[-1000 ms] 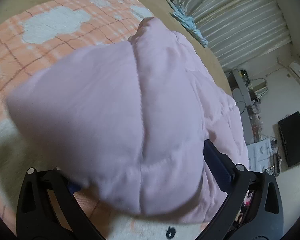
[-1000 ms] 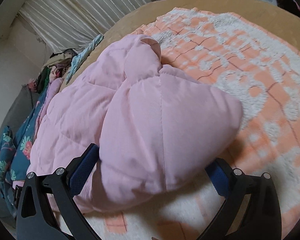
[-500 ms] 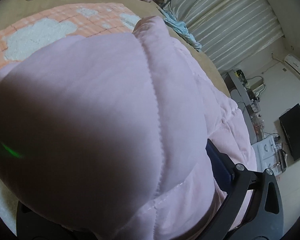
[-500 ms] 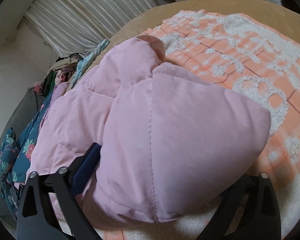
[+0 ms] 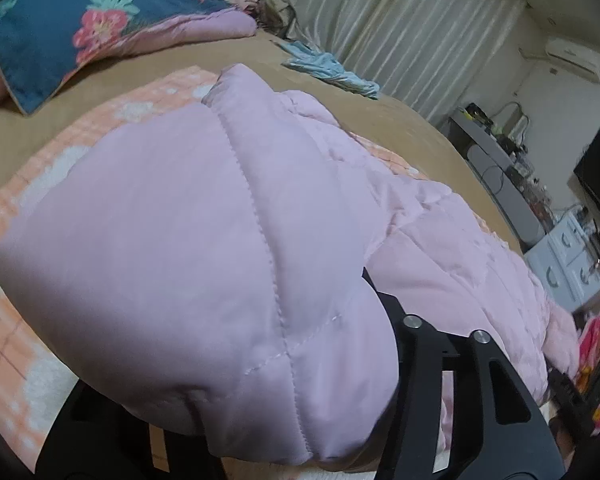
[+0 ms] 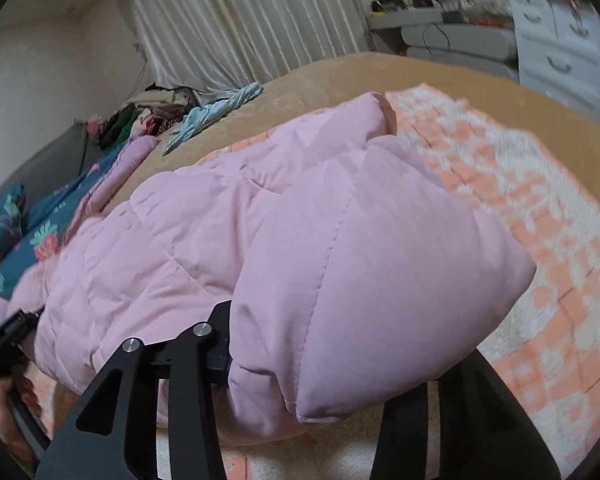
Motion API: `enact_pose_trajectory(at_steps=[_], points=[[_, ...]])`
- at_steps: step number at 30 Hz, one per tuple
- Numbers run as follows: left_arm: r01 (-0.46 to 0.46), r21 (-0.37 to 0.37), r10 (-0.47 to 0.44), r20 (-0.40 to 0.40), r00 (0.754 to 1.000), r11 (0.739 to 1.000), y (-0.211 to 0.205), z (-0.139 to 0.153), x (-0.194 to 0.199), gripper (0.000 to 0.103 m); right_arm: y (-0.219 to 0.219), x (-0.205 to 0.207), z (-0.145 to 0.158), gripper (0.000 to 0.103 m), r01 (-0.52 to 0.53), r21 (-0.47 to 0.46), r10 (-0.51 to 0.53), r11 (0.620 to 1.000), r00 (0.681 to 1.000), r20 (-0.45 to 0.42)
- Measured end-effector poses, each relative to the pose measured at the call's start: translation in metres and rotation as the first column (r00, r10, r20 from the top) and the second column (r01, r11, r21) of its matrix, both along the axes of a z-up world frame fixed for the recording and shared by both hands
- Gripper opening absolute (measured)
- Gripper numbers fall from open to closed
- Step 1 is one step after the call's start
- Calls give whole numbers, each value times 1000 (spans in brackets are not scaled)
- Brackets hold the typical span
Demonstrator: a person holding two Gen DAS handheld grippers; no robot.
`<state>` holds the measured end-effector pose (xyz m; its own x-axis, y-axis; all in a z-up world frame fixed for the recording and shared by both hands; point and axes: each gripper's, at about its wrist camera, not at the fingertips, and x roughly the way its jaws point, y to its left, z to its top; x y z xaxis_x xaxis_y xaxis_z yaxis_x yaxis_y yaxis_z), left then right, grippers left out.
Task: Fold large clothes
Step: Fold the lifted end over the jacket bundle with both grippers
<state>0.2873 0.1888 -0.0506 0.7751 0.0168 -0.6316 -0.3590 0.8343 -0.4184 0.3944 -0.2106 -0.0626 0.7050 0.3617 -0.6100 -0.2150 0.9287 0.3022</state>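
On the bed (image 5: 400, 128), both tools, left tool (image 5: 236, 420) and right tool (image 6: 332, 392), have just closed on the puffy pink jacket (image 5: 204, 240); slippery padding could probably squirm free mid-lift.

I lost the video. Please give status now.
Both grippers just closed on pink padded jacket, left gripper, right gripper. Nothing in the way.

pale pleated curtains (image 6: 236, 20) cover the far wall behind the tan bed (image 6: 440, 76). white drawers (image 6: 556, 40) stand at its right corner; an air conditioner (image 5: 576, 58) is wall-mounted.
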Motion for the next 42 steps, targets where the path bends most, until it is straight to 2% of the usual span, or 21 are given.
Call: enact_pose_trajectory(at_steps=[4, 9, 20, 32, 42], points=[[21, 47, -21, 4, 1000, 999, 1, 8, -2, 40, 8, -6, 16, 35, -28, -56, 31, 998, 998, 54], [32, 72, -33, 15, 999, 997, 4, 21, -6, 38, 12, -11, 32, 33, -52, -98, 61, 994, 994, 91], [67, 79, -71, 50, 996, 995, 2, 52, -36, 37, 7, -51, 66, 32, -89, -117, 107, 989, 982, 158], [92, 83, -96, 36, 995, 992, 2, 55, -71, 37, -3, -99, 71, 32, -103, -133, 124, 986, 979, 160], [111, 92, -113, 15, 993, 990, 1, 42, -107, 37, -9, -141, 63, 32, -95, -123, 112, 988, 983, 143]])
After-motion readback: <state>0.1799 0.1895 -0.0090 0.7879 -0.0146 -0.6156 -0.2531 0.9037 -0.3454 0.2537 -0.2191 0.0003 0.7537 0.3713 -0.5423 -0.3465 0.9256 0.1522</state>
